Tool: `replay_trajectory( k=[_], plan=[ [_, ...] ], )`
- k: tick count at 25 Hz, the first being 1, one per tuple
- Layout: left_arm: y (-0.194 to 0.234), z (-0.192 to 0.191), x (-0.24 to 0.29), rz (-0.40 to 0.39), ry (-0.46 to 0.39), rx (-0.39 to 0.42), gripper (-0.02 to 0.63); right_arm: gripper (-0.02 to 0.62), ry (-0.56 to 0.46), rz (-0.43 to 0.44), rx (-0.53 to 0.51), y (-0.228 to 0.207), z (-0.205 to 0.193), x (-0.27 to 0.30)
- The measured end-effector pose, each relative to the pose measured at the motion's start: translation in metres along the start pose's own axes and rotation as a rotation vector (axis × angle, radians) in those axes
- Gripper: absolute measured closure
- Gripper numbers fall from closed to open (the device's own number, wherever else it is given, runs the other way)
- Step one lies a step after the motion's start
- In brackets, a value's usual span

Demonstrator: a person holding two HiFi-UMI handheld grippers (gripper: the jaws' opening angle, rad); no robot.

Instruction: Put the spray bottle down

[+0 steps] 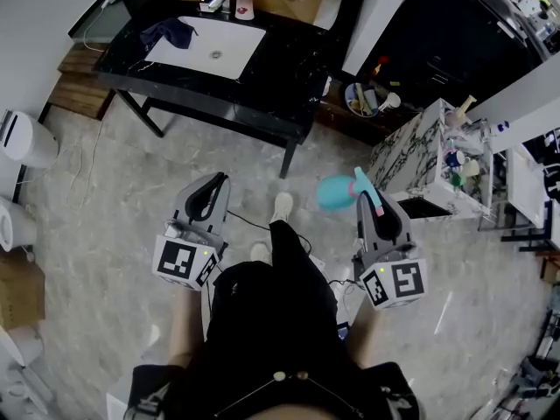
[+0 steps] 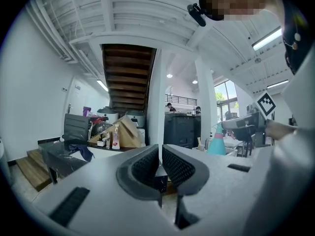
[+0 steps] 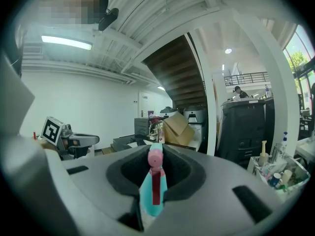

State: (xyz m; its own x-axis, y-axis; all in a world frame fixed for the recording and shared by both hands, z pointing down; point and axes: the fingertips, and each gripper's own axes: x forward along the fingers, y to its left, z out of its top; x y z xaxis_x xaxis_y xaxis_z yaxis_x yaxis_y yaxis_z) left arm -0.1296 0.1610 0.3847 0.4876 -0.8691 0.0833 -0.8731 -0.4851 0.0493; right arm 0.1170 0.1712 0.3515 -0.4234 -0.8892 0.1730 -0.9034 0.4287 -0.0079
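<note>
Right claw point(image 3: 156, 154) is clamped on the spray bottle point(image 3: 152, 191); its pads press on the neck just below the pink head. From the head view the bottle point(image 1: 335, 192) hangs in the air over the floor, well clear of any support. It is between the black surface point(image 1: 289, 77) ahead and the marbled cabinet point(image 1: 411, 160) at the right. In the left gripper view it reads as roughly upright, teal body below.

Left claw point(image 2: 161, 154) has its jaws drawn together with nothing between them. It is held out level, apart from the bottle.

Step in hand, as judged: carry and lower; no set-down has begun.

To do it well:
- Pick a bare patch (the black surface has room beside the sink; the cabinet top looks crowded).
- Keep the bottle upright so the base meets the surface flat.
- Lower until the base bears weight, then part the jaws.
- Draw the right claw straight back, so the pads do not drag the head and tip the bottle.
- Keep the left claw out of the path.
</note>
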Motion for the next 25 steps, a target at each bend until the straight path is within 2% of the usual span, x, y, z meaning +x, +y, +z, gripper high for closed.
replay_trajectory(
  k=[7, 13, 17, 20, 25],
  plan=[
    [0.026, 0.006, 0.042, 0.037, 0.004, 0.006, 0.581, 0.528, -0.006, 0.008, 0.016, -0.034, 0.002, 0.050],
    [0.045, 0.010, 0.112, 0.042, 0.023, 0.017, 0.581, 0.528, 0.001, 0.026, 0.027, -0.079, 0.003, 0.114],
    [0.057, 0.009, 0.160, 0.053, 0.039, 0.023, 0.581, 0.528, 0.015, 0.068, 0.027, -0.104, 0.001, 0.166],
    [0.067, 0.009, 0.190, 0.078, 0.055, 0.008, 0.581, 0.528, 0.013, 0.109, -0.002, -0.115, 0.002, 0.203],
    [0.076, 0.008, 0.223, 0.110, 0.066, -0.004, 0.581, 0.528, 0.010, 0.179, -0.118, -0.125, 0.003, 0.262]
  ],
)
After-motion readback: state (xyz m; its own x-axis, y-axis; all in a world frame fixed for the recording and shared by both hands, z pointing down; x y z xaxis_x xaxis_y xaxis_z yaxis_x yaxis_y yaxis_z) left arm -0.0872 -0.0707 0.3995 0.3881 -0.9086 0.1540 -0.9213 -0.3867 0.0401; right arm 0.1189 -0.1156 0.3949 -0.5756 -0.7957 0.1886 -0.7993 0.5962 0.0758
